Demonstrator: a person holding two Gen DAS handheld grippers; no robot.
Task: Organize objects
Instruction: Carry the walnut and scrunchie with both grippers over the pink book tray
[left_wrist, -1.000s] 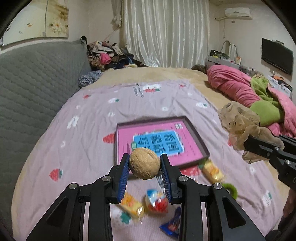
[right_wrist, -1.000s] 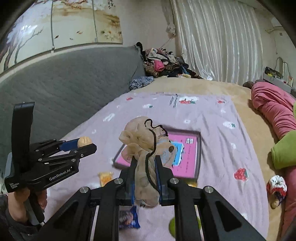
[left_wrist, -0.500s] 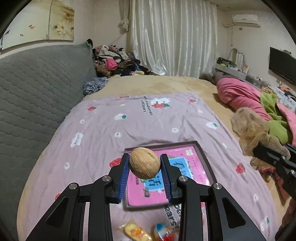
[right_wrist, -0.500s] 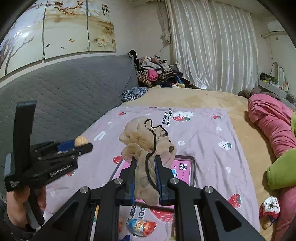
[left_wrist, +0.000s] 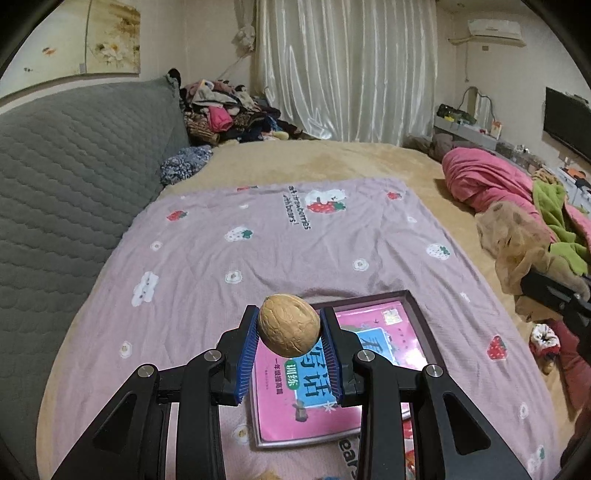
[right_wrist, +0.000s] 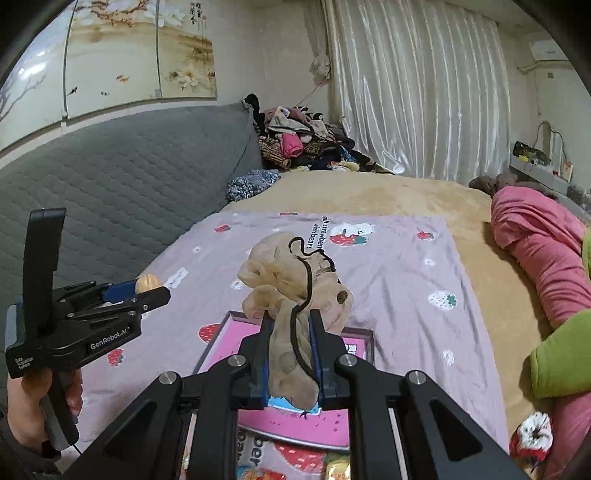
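- Two hand-held grippers are seen, each pinching one thing.
- Left hand-held gripper (left_wrist: 289, 347): one walnut (left_wrist: 288, 330) is clamped between its blue pads, above the near part of the bed (left_wrist: 332, 158).
- Walnut: tan, oval, with a wrinkled shell and a seam.
- Right hand-held gripper (right_wrist: 291, 354): one beige mesh pouch (right_wrist: 291, 280) is squeezed between the fingers, its top bunched above them.
- Pouch: sheer, crumpled fabric with a black drawstring looped over it.
- One pink book (left_wrist: 343, 373) in a dark tray is seen flat on one lilac strawberry-print blanket (left_wrist: 258, 251), below both grippers.
- One hand (right_wrist: 26, 398) is seen gripping the left handle.
- One pink quilt (right_wrist: 535, 236) lies at the right.
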